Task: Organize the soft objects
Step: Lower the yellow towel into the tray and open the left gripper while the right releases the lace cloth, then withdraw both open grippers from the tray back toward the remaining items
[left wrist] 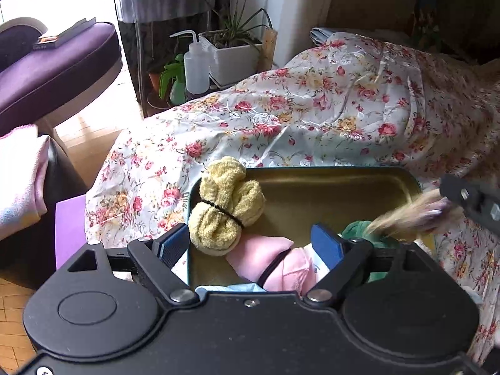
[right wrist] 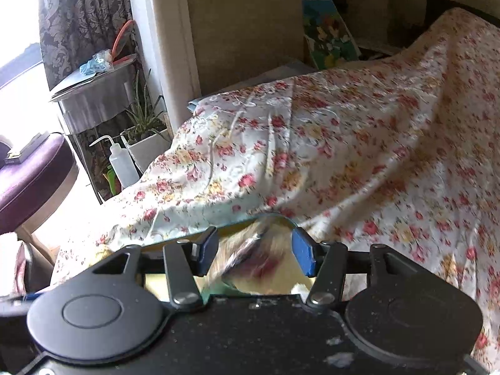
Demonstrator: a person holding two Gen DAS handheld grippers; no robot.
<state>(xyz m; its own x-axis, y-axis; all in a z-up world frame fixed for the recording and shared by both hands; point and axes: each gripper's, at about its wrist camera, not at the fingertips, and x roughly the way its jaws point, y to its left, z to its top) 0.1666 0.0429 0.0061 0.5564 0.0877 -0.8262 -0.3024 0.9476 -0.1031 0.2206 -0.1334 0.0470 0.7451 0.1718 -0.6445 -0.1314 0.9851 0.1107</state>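
— left claw update from my remote seat: jaws are wide apart, hanging over the near end of the tray and gripping nothing. pink bundle lies right between the fingers and under them, but neither pad touches it. yellow towel bundle sits just ahead of the claw's left finger, leaning on the tray's corner rim. green cloth pokes out just past its right finger.

— and the other hand?

— right claw is off to the left claw's right, over the tray edge, clamped on a fuzzy beige thing. too blurry for me to say what it is; there's some purple on it. looks to me like a firm hold, since it fills the gap between the pads.

— so which step are you on?

— my read: left side's drop-off is done and the next item is coming in. three softies are already in the tray, though the yellow one is half on the rim.

— next move?

— i'd pull the left claw back and up so it's clear. then the right claw can go to the bare far stretch of the tray, ahead of both claws, and let go low so it doesn't roll onto the floral sheet.
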